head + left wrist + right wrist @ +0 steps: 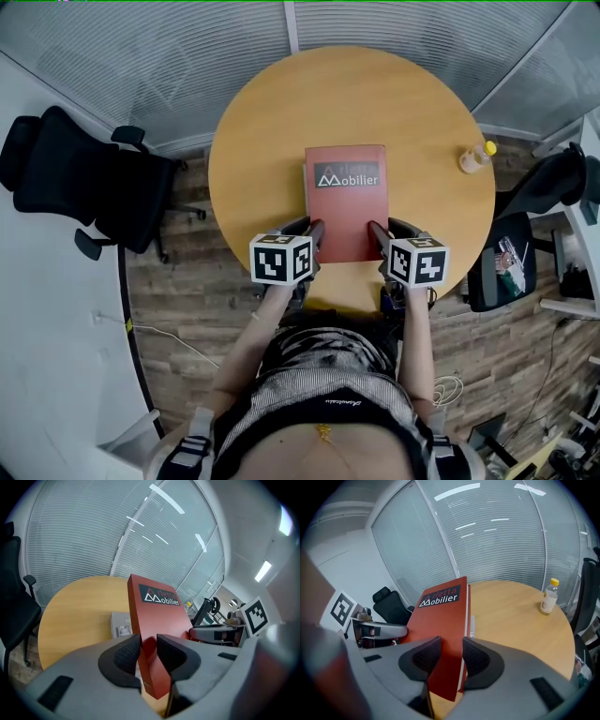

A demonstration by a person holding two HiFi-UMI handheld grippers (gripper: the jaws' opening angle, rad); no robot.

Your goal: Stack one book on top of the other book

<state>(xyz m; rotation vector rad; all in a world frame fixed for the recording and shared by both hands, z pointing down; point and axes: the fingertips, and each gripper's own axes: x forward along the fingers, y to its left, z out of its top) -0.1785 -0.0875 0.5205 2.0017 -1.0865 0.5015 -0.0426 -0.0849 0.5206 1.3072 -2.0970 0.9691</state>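
Observation:
A red book (345, 202) with "Mobilier" printed on its cover is held over the round wooden table (253, 141), its near end gripped at both corners. My left gripper (313, 236) is shut on the book's near left edge (154, 620), with the pads pressing both faces. My right gripper (380, 238) is shut on the near right edge (445, 620) in the same way. A grey book (121, 624) lies flat on the table under the red one. The right gripper view shows only a pale sliver of that grey book (472, 625) beside the red cover.
A small bottle with a yellow cap (476, 157) stands near the table's right edge. A black office chair (84, 178) is at the left of the table and another chair (562, 187) at the right. Glass walls with blinds curve behind the table.

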